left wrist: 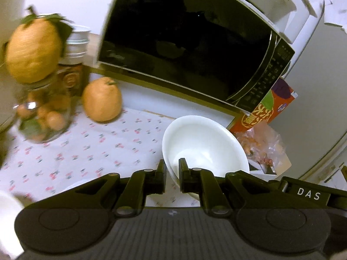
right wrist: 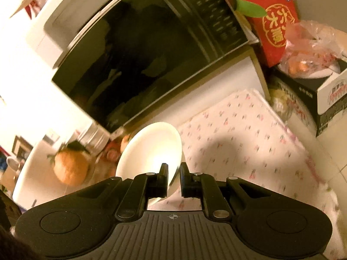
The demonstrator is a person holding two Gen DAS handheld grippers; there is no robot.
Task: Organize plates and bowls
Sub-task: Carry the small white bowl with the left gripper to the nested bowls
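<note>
left tool (left wrist: 172, 169): clamps glossy round white bowl (left wrist: 203, 143) rim | right tool (right wrist: 174, 171): clamps smooth white bowl (right wrist: 151, 151)

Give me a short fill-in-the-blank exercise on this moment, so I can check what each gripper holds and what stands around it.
1. The left gripper is shut on the rim of a white ____.
2. The right gripper is clamped on a bowl of ____ colour.
3. Behind both bowls stands a black-fronted ____.
4. The cloth under the left bowl carries a small ____ print.

Missing words: bowl; white; microwave; floral
</note>
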